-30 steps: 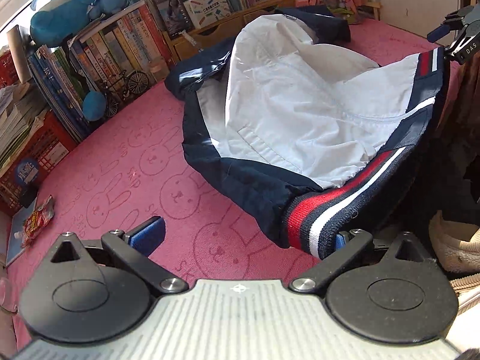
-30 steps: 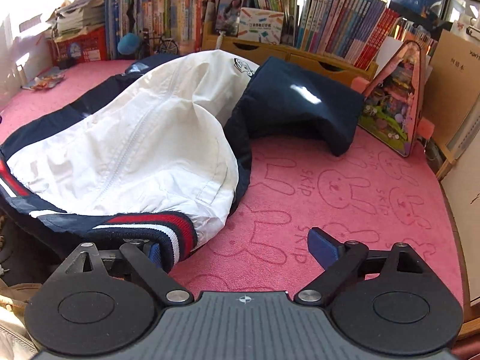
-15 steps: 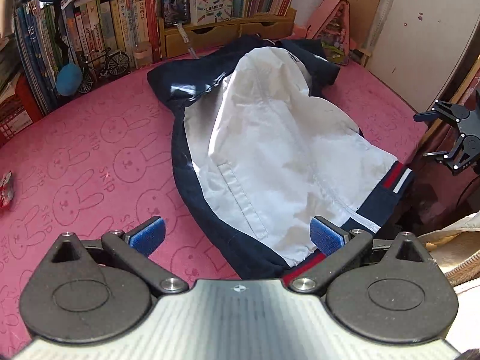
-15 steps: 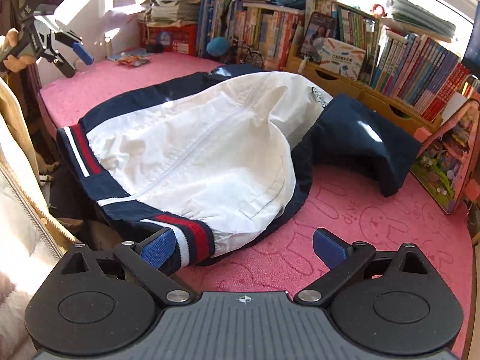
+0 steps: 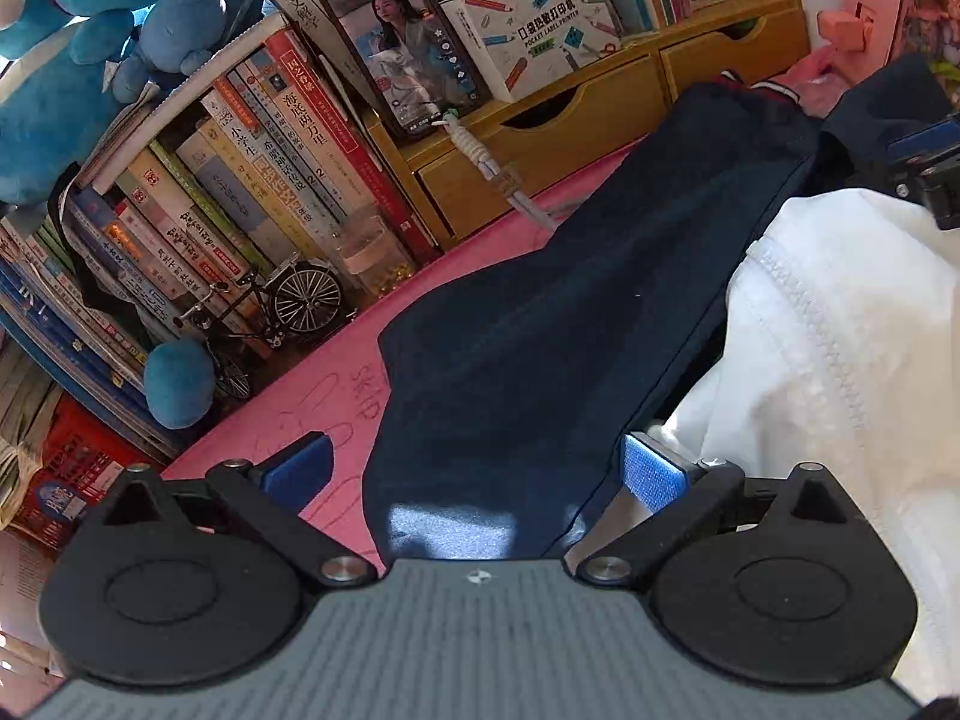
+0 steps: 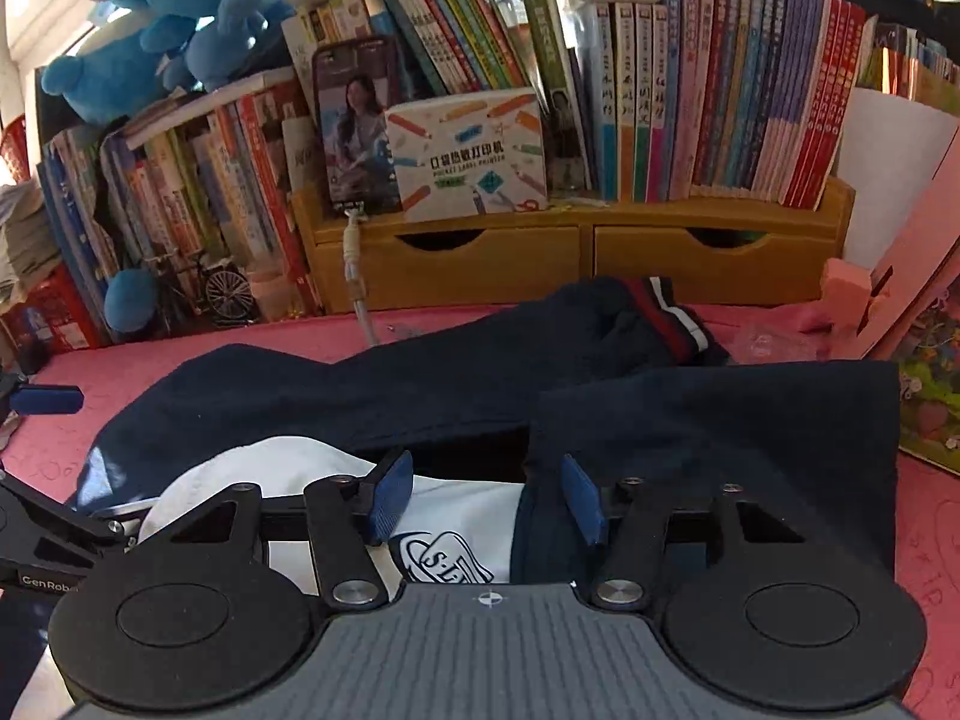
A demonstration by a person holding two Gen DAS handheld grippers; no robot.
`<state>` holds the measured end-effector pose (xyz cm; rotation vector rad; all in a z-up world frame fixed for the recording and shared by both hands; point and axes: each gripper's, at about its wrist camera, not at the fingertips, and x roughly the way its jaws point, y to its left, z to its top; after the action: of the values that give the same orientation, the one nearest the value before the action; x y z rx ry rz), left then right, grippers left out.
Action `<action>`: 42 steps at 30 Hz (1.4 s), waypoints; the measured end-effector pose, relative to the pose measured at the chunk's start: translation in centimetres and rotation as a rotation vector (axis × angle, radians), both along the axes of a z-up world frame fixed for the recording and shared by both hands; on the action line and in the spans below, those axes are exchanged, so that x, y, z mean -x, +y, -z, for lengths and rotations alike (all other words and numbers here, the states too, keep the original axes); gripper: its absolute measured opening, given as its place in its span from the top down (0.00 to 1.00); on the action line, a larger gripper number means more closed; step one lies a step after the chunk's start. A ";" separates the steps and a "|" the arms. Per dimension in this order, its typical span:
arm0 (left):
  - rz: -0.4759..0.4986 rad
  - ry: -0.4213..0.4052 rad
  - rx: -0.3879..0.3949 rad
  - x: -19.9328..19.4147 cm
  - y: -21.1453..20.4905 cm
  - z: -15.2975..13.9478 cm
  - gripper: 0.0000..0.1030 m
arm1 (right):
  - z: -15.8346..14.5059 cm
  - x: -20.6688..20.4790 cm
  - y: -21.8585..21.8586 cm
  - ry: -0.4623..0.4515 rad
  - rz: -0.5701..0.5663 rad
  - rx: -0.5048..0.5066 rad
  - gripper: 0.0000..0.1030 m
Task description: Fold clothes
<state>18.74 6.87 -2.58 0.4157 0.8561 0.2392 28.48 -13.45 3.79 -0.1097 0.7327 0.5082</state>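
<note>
the left gripper [image 5: 474, 468] gapes wide over the navy sleeve [image 5: 570, 300] at lower centre, while the right gripper [image 6: 483, 501] sits half-spread, clamping nothing, above the jacket [image 6: 456, 516].

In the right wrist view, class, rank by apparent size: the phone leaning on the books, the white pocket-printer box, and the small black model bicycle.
1. White pocket-printer box: largest.
2. Phone: narrower, though taller.
3. Model bicycle: smallest, partly shadowed.
All stand at a similar distance, so the ranking seems fair.

The jacket [image 5: 540, 324] is smooth navy cloth with a slight sheen and matt white stitched panels, lying on a nubbly pink mat [image 6: 420, 330] before a bare wooden drawer unit [image 6: 480, 264].
</note>
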 end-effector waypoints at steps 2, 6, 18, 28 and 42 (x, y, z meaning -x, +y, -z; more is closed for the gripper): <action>-0.038 0.022 -0.011 0.4 1.3 1.4 0.00 | 2.1 0.3 -2.6 -0.009 0.030 0.069 0.42; -0.093 0.038 0.028 1.7 3.8 3.0 0.00 | 5.8 1.6 -11.6 0.123 0.134 0.029 0.25; -0.099 -0.035 0.030 6.7 4.3 3.1 0.00 | -2.1 2.0 -12.2 0.116 0.147 -0.273 0.05; -0.181 -0.017 0.185 13.8 7.1 2.8 0.00 | 5.1 -10.7 2.9 0.322 0.305 -0.210 0.23; -0.313 -0.234 0.350 15.7 13.0 -4.1 0.00 | 0.5 5.5 12.5 -0.025 -0.354 -0.138 0.89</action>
<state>3.01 19.83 1.53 -0.0751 0.7112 0.4105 22.99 -0.91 3.25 -0.1175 0.6540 0.8922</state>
